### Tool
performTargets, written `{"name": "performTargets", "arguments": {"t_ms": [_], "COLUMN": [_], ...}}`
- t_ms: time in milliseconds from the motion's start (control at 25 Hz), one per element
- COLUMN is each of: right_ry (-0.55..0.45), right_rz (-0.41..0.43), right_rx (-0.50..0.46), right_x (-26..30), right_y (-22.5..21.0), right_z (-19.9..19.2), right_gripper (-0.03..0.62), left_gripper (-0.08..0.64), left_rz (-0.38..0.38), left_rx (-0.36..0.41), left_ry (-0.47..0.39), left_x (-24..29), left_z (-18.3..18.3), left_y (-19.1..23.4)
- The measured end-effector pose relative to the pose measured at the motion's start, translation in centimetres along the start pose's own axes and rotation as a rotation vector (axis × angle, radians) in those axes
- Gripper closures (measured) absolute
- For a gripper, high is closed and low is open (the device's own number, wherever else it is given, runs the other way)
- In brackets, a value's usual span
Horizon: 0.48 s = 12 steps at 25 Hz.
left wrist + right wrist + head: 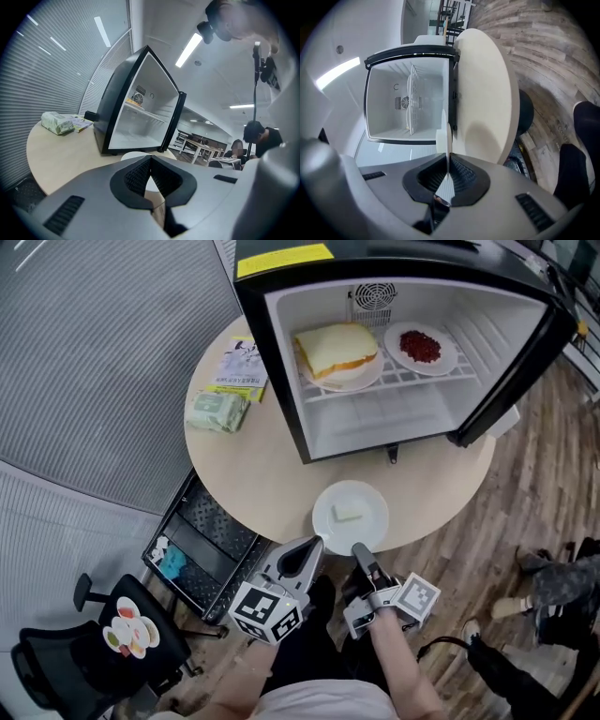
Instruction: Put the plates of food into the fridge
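Plate [350, 517], rim pinched in the right gripper [359, 549]; the left gripper [314, 545], jaws together, is at its left edge. It is at the table's [253, 465] near edge, before the open fridge [394, 418]. Likely light, stiff, slick and breakable, so hold the rim and keep it level.

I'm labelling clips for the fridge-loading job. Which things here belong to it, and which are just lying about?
Job: mini fridge, sandwich plate, red-food plate, plate with pale food piece gripped by right gripper.
Lying about: green packet, leaflet, office chair, black trolley.
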State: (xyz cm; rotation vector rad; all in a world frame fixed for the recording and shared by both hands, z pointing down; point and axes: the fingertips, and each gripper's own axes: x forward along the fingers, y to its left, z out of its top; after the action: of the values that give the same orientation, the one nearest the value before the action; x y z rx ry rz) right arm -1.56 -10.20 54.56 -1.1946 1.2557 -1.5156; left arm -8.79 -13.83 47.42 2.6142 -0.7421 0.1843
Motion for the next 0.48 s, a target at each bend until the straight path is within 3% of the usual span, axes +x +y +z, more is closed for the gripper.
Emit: {"name": "performTargets", "arguments": {"t_ms": [480], "right_ry": [0.02], "right_rz": [0.001], "right_rx": [-0.025], "right_x": [-1.0], "right_y": [0.9], "right_z": [6.2], "right_gripper": [0.574], "left_gripper": [0.555], "left_rz": [-0.001], "left_rx": [0.001], "left_ry": [-0.022], "left_x": [5.5], "left_z": [0.6], "left_y": [-3.4]}}
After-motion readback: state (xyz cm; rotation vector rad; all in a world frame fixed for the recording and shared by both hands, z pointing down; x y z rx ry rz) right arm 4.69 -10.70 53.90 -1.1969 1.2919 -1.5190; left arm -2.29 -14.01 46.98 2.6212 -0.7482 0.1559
